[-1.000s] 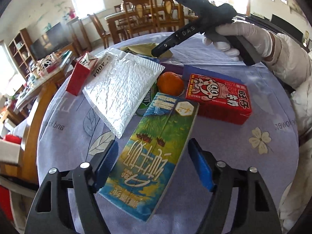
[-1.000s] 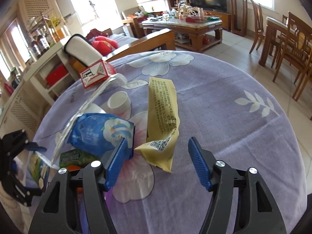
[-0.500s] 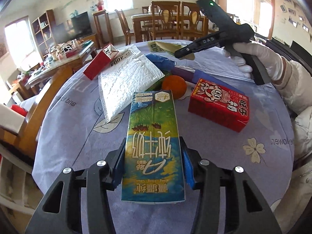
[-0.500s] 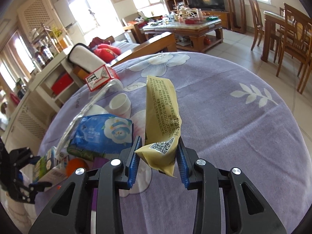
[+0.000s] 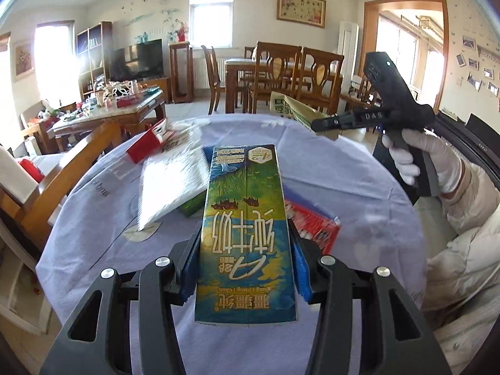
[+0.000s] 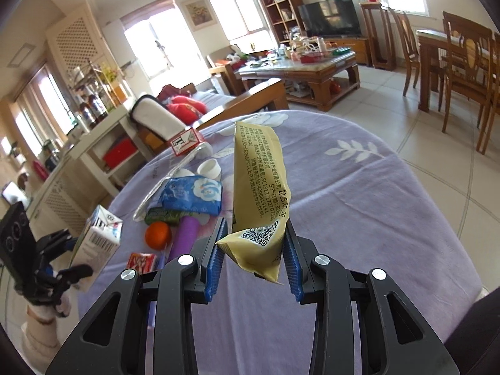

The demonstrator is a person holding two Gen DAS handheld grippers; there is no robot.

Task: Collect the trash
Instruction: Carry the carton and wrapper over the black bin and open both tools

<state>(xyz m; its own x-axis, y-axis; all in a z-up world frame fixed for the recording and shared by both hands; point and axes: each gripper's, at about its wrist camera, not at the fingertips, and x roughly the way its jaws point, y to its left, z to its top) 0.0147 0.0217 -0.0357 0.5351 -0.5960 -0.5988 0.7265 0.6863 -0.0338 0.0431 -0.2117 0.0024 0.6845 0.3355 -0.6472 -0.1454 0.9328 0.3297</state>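
My left gripper is shut on a blue-green milk carton and holds it lifted above the purple tablecloth. The carton also shows in the right wrist view, in the left gripper. My right gripper is shut on a yellow snack wrapper, held up off the table. In the left wrist view the right gripper holds the wrapper at the far right.
On the table lie a white bubble mailer, a red flat box, a small red carton, a blue tissue pack, an orange, a purple tube and a white cup. Wooden chairs stand beyond.
Both grippers closed on their items a second ago and have since lifted them: the milk carton and the yellow wrapper are now up off the tablecloth.
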